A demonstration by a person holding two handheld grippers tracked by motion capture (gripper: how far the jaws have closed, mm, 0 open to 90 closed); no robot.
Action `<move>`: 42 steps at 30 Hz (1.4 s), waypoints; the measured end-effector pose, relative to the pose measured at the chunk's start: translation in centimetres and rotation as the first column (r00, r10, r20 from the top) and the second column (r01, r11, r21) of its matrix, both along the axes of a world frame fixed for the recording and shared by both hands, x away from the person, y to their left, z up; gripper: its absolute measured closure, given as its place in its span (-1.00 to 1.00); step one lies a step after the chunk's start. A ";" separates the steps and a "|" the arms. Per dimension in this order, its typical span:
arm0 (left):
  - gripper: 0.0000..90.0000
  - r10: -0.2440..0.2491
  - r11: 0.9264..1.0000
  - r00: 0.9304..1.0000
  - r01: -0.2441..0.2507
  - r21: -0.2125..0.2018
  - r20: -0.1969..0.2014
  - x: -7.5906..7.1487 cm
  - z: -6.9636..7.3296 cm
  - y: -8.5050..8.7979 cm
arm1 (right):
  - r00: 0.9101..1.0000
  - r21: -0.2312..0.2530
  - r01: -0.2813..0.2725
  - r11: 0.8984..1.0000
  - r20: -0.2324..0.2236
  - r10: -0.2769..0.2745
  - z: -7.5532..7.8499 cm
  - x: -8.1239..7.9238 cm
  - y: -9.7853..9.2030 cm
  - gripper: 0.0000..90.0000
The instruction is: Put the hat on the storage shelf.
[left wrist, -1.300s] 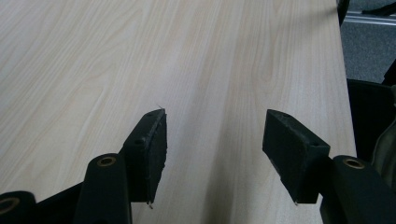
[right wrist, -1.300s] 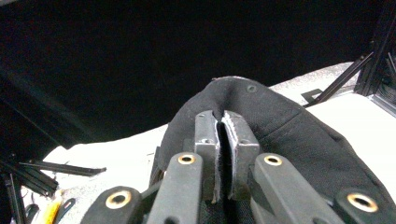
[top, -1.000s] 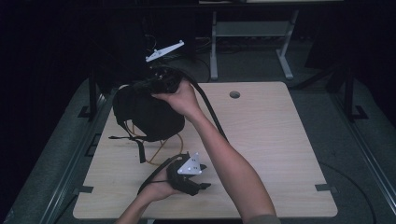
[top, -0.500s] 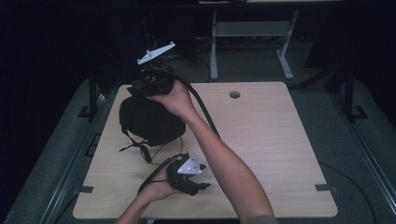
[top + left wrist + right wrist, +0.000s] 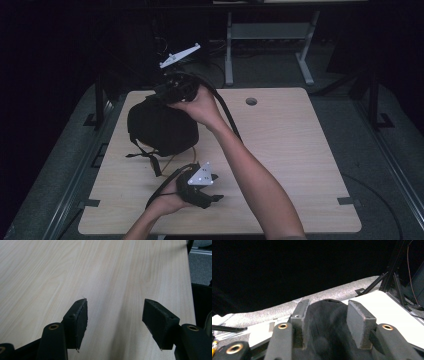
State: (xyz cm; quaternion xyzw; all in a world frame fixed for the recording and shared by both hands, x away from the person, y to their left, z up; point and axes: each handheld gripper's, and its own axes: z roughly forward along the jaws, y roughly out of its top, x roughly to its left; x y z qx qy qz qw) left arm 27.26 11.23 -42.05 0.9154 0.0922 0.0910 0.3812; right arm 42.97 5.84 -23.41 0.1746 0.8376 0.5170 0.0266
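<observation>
A black fabric bag [image 5: 160, 127] slumps on the left part of the light wooden table [image 5: 300, 150], its straps trailing toward the front. My right gripper [image 5: 170, 92] is at the bag's top, shut on a fold of the black fabric [image 5: 327, 327], which fills the gap between the jaws [image 5: 328, 307]. Low over the table near the front edge, my left gripper [image 5: 212, 197] points right. Its jaws [image 5: 115, 312] stand open over bare wood [image 5: 75, 270], nothing between them.
A thin yellow cord [image 5: 172, 160] lies under the bag's front. A round cable hole [image 5: 251, 101] sits near the table's far edge. Behind the table stand a metal desk frame [image 5: 270, 32] and dark floor.
The right gripper swayed left and back again at the bag's top, and the bag settled slightly. The left gripper has stayed put.
</observation>
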 end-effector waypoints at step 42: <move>-0.33 0.048 0.999 0.999 -0.048 0.002 -0.016 0.3 -0.5 0.2 | 0.996 -0.022 0.088 0.996 -0.031 -0.088 -0.5 -1.8 -10.2 -0.31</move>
